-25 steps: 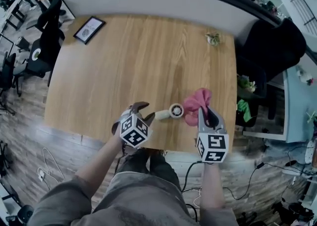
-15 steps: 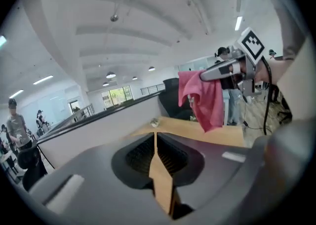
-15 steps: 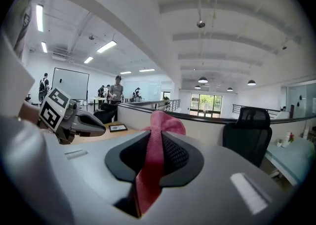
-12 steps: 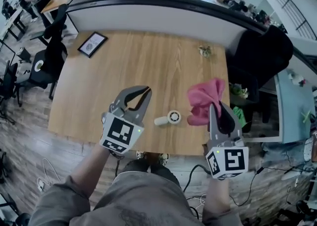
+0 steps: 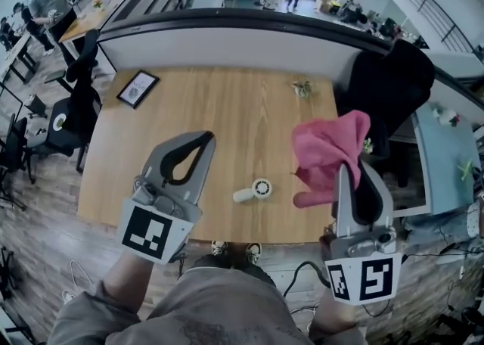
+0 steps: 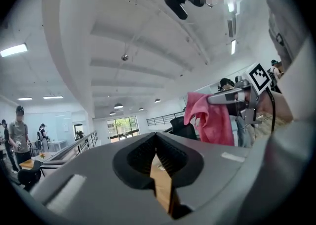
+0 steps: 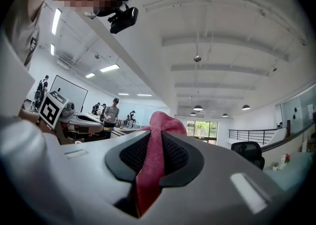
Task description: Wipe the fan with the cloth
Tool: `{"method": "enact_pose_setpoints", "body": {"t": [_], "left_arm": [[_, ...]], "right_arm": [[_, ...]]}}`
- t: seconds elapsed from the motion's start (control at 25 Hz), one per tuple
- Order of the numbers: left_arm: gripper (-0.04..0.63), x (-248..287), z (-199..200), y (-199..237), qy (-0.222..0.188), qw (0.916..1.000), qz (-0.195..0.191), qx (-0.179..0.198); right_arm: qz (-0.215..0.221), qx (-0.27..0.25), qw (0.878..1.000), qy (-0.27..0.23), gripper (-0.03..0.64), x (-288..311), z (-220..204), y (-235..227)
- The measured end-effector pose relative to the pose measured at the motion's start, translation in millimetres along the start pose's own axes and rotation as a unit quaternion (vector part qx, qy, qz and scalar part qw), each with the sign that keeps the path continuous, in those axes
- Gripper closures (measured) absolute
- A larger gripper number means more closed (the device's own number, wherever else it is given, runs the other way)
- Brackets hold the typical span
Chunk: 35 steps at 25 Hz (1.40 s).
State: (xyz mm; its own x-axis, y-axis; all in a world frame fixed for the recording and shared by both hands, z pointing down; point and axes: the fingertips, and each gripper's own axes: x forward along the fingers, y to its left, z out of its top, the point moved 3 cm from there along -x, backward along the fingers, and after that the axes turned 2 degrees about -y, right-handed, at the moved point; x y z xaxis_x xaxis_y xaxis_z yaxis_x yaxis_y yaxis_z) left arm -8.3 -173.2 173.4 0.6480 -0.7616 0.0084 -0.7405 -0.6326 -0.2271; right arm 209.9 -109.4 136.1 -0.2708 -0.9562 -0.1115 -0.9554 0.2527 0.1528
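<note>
On the wooden table, a framed picture lies at the far left corner, a small plant near the far right edge.

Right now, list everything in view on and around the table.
table: one, light wood, centre
handheld fan: one, white, lying on the table near its front edge
cloth: one, pink, held above the table's right side
picture frame: one, black, table's far left corner
small green ornament: one, table's far right edge
office chairs: two, black, one left of the table, one right
left hand-held gripper: one, grey, shut, empty
right hand-held gripper: one, grey, shut on the cloth
</note>
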Motion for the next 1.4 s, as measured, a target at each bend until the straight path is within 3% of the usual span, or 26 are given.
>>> {"method": "enact_pose_setpoints", "body": {"t": [0.36,0.64,0.96,1.4], "left_arm": [[0.594,-14.8,0.5,-0.6,0.011,0.9994,0.005,0.032],[0.594,-15.7,-18.8,-3.0,0.018,0.9996,-0.005,-0.022],[0.594,-14.5,-44.7,-15.3,0.038,0.999,-0.007,-0.024],[0.594,-13.4,-41.5,-17.6,0.041,0.9987,-0.01,-0.028]], "right_arm": [[-0.011,-0.003,1.0,-0.016,0.552,-22.3,17.3,-5.6],[0.002,-0.009,1.0,0.024,0.554,-25.4,-11.0,-3.2],[0.016,-0.002,0.997,0.077,0.552,-22.2,-55.6,2.9],[0.02,0.003,0.997,0.075,0.552,-19.0,-55.7,2.1]]}}
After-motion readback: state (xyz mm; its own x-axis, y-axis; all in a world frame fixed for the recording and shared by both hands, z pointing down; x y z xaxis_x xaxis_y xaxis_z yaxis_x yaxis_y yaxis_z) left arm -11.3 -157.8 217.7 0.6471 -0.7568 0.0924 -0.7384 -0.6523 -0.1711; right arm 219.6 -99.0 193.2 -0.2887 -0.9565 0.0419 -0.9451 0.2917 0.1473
